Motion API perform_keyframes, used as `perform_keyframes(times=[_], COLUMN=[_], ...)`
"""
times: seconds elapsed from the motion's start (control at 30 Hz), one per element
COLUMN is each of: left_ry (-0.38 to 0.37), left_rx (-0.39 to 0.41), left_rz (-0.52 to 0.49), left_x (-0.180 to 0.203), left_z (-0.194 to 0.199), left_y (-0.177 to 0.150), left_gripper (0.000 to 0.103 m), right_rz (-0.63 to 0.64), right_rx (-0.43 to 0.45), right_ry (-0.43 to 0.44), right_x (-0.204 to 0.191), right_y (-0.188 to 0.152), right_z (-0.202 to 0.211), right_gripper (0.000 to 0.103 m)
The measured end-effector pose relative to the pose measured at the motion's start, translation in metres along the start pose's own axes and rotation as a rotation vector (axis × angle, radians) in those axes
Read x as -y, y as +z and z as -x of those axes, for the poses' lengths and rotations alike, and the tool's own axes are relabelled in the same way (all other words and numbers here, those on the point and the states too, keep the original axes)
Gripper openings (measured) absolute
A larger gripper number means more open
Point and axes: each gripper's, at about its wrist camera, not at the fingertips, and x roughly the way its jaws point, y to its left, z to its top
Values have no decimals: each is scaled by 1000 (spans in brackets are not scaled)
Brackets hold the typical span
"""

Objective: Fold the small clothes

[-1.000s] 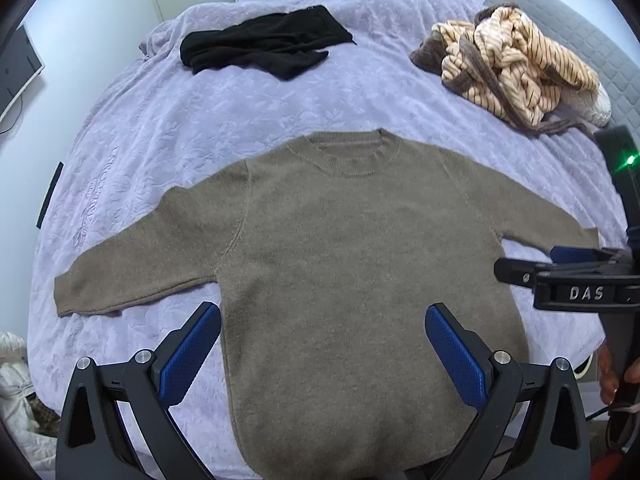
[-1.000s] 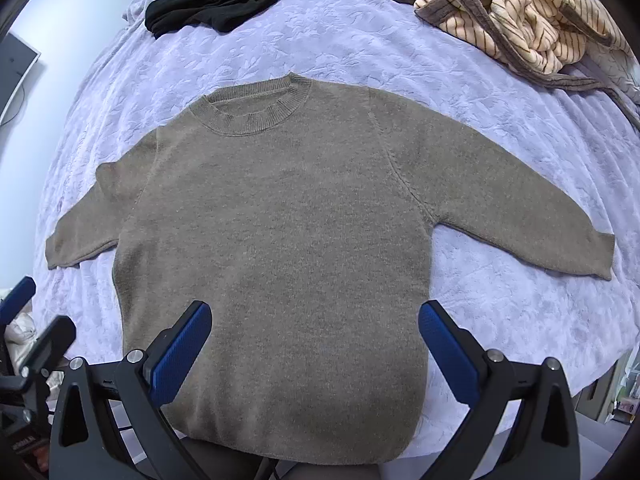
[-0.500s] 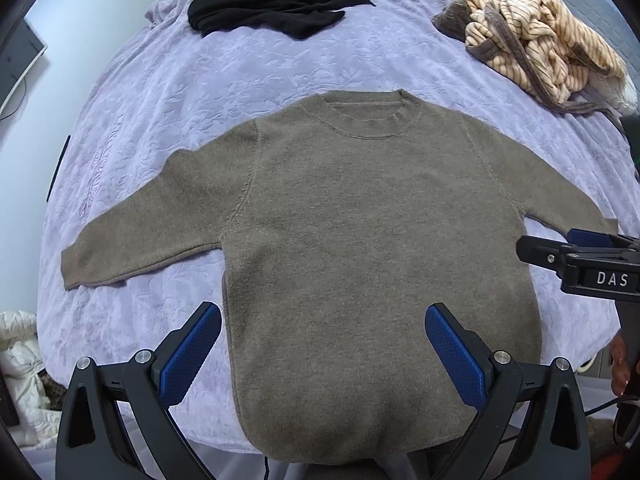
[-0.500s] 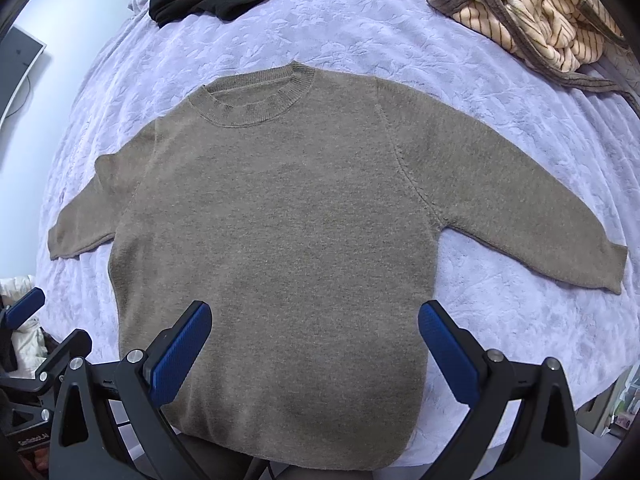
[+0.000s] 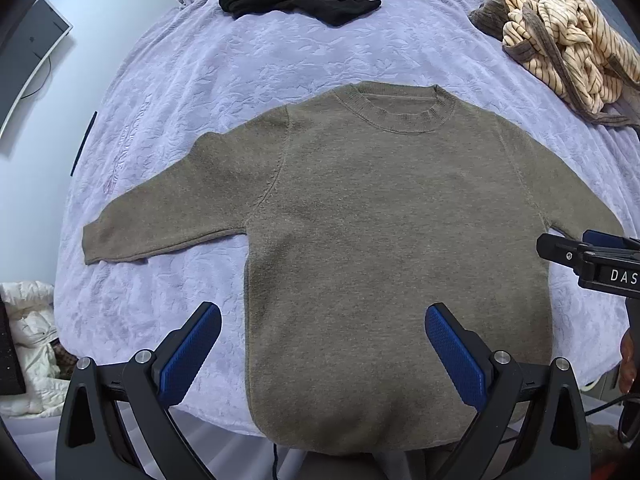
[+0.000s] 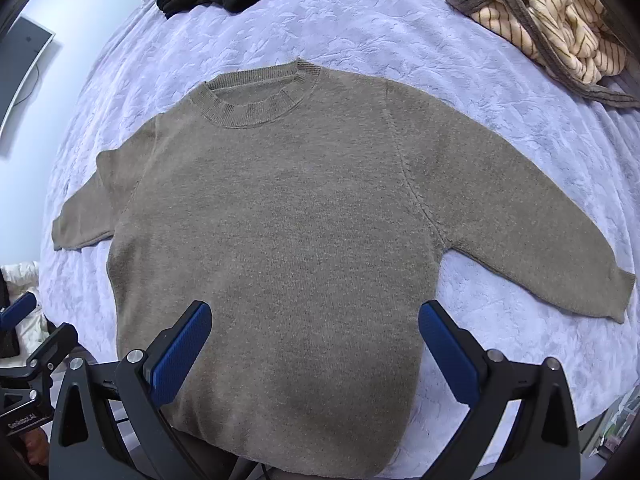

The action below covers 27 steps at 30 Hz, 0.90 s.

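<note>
Lying flat, sleeves outspread: taupe sweater (image 5: 392,248)

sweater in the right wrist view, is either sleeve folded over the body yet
No, the brown sweater lies flat on the lavender bedspread with both sleeves spread out to the sides, off the body.

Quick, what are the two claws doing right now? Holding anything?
Left claw: open, holding nothing, above the brown sweater.
Right claw: open, holding nothing, above the same sweater.
</note>
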Motion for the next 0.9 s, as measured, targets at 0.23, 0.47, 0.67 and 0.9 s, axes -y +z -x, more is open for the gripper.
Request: perform_keyframes(times=[0.23,0.47,0.67,0.9], left_ry=[27,51,61,39], left_rx=[-3,-5,-18,12], left_rz=[-16,-31,-26,9], left_x=[8,15,12,4], left_z=[1,1,-2,-1], left_y=[4,2,0,2], left_gripper=[102,102,102,102], right_rz=[7,4,-6,5], right_rx=[-3,-6,-13,11], right_ry=[9,2,-6,-25], right_x=[5,16,19,14], right_y=[4,5,5,4], right_z=[-1,-1,-2,11], right_gripper=[103,103,103,103])
